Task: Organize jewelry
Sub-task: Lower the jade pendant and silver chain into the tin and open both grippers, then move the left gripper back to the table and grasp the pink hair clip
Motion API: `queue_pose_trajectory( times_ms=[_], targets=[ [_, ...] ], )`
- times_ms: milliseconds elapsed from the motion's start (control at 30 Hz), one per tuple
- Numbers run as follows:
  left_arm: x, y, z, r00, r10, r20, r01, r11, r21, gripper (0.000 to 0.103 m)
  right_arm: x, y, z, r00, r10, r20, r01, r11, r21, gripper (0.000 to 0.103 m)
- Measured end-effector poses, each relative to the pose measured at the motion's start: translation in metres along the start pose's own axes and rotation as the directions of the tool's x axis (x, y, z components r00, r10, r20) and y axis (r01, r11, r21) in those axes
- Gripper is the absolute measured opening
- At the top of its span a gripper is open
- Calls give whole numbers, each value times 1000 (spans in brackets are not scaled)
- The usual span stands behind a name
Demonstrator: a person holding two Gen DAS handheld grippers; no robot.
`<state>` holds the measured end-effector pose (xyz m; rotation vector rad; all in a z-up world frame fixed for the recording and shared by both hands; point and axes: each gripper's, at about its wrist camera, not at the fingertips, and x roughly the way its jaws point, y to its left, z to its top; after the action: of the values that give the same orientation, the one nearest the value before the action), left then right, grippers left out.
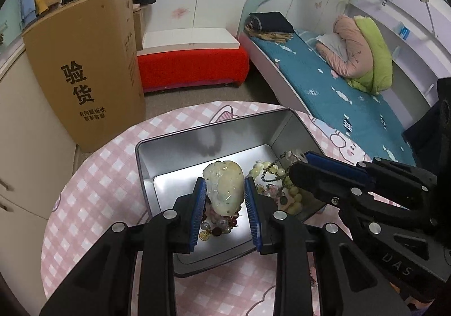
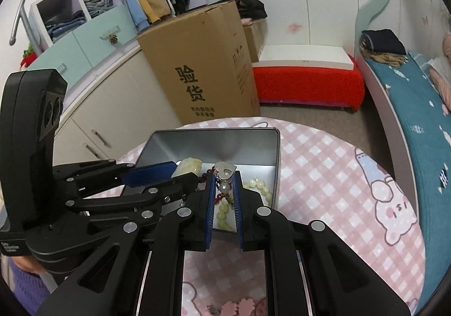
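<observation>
Jewelry: left tool (image 1: 224, 189) grips a pale carved jade pendant (image 1: 224, 187); right tool (image 2: 224, 181) pinches a silver charm (image 2: 224, 170).

— What can't you make out from your end?

— In my left wrist view, the pale carved jade-like stone (image 1: 224, 187) covers most of the dark red and clear bead strand (image 1: 218, 224) under it, so I can't tell how that strand lies. My own left gripper (image 1: 225, 192) hides the near wall of the open silver metal tin (image 1: 197, 135).

— And on the right?

— The small silver heart-shaped pendant (image 2: 224, 170) sits between the pads of my right gripper (image 2: 224, 185), which hide whatever it hangs from. The cream bead bracelet (image 2: 260, 187) is partly hidden behind the right finger. The round pink checked table (image 2: 324, 175) is cut off by the bottom edge.
</observation>
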<state>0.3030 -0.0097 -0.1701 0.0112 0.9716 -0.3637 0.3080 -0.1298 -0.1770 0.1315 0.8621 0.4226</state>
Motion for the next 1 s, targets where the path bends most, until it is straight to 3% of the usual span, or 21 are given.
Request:
queue_pose_trajectory(
  times_ms=[533, 667, 733, 800, 833, 867, 1000],
  targets=[
    [-27, -3, -3, 997, 8, 81, -8, 1000, -1, 35, -9, -5, -6, 1000, 19, 8, -19, 999, 27, 15],
    [-45, -7, -9, 991, 5, 137, -4, 1000, -11, 52, -29, -6, -7, 999, 13, 44, -15, 999, 32, 15],
    [-59, -13, -12, 985, -8, 171, 9, 1000, -4, 54, -42, -7, -11, 998, 2, 61, -4, 1000, 30, 16],
    [-70, -21, -19, 981, -14, 196, 10, 1000, 18, 56, -55, -9, -17, 997, -11, 79, 8, 999, 36, 29],
    [-74, -24, -22, 978, -11, 207, 6, 1000, 25, 60, -62, -11, -22, 995, -35, 90, 32, 999, 39, 45],
    [-79, -29, -27, 975, -3, 223, -4, 999, 33, 62, -68, -12, -26, 994, -48, 100, 45, 998, 36, 49],
    [-81, -46, -50, 974, 15, 228, -29, 998, 62, 62, -86, -27, -53, 993, -77, 94, 72, 996, 54, 49]
  ],
)
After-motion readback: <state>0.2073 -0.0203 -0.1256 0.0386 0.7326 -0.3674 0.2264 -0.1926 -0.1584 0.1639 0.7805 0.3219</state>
